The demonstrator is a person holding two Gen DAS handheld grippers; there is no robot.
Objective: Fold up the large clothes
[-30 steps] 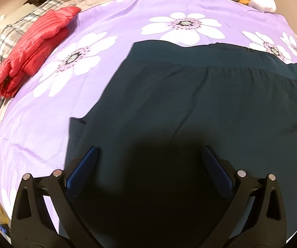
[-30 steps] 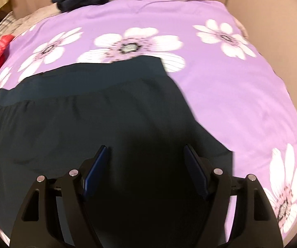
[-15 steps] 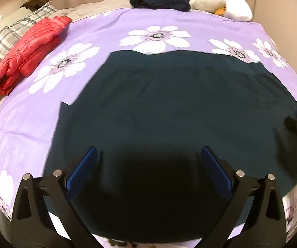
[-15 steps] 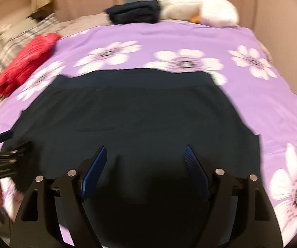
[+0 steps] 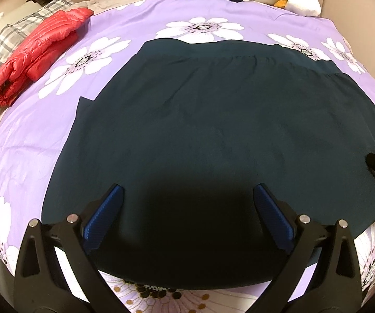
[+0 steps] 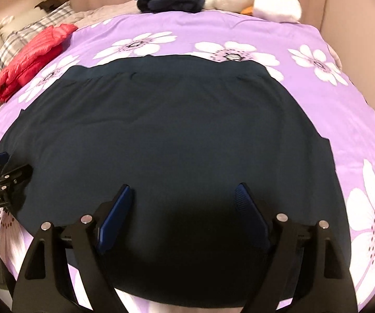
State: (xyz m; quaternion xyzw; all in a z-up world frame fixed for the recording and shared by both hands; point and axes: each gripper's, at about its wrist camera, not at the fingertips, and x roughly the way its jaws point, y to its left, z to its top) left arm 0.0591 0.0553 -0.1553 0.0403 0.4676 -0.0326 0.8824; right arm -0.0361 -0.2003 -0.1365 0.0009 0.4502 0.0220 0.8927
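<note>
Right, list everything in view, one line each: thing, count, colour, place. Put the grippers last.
dark garment: 1, dark teal-black, spread flat mid-bed, waistband at the far side
bedspread: 1, purple with white flowers, covering the bed
puffer jacket: 1, red, folded at the bed's far left edge
folded clothes: 1 pile, navy, at the far end of the bed
plush toy: 1, white with some orange, right of the navy pile
plaid bedding: 1, grey-white check, far left beside the jacket
left gripper: 1, black with blue pads, open over the garment's near left part
right gripper: 1, black with blue pads, open over its near right part
</note>
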